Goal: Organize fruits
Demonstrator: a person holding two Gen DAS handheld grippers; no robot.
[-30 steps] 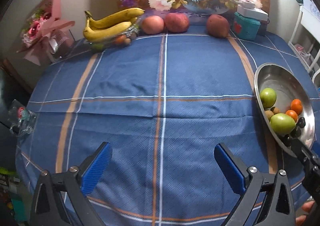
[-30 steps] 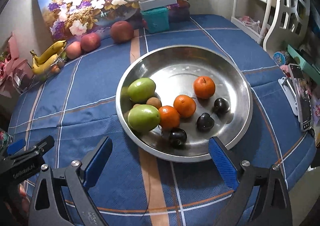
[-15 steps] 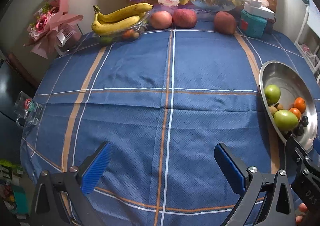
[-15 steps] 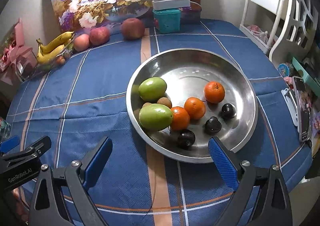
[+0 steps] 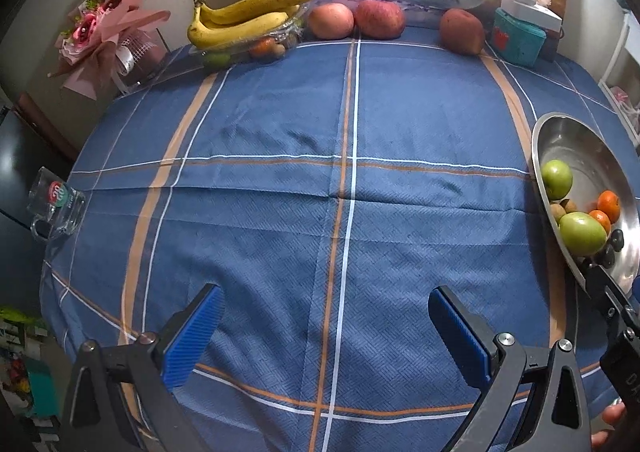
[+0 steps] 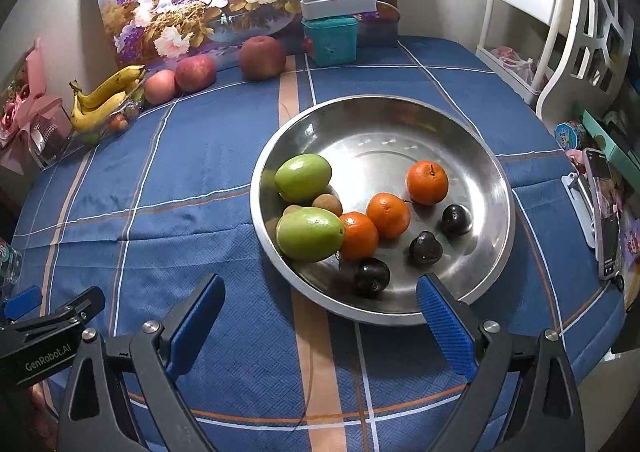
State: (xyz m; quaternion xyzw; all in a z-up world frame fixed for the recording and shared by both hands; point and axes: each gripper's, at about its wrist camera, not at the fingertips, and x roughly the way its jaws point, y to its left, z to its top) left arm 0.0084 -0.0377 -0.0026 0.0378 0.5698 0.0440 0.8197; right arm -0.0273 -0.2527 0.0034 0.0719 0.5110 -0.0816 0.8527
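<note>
A steel bowl (image 6: 400,120) on the blue checked tablecloth holds two green fruits (image 6: 310,234), three oranges (image 6: 388,214), three dark plums (image 6: 426,248) and small brown fruits (image 6: 327,205). My right gripper (image 6: 320,320) hovers open just in front of the bowl, nothing between its blue pads. My left gripper (image 5: 326,336) is open over bare cloth, with the bowl (image 5: 576,144) at its right edge. At the table's back lie bananas (image 5: 248,16) on a clear dish and three red apples (image 5: 378,18).
A pink bouquet (image 5: 108,36) stands at the back left and a glass mug (image 5: 56,204) at the left edge. A teal box (image 6: 330,38) with a white lamp sits before the flower painting. A phone (image 6: 604,212) lies at the right edge. A white shelf (image 6: 532,12) stands beyond.
Both grippers have drawn back and risen slightly, so more of the table shows. In the right wrist view the bowl has shifted right. Both stay open; no fruit has moved.
</note>
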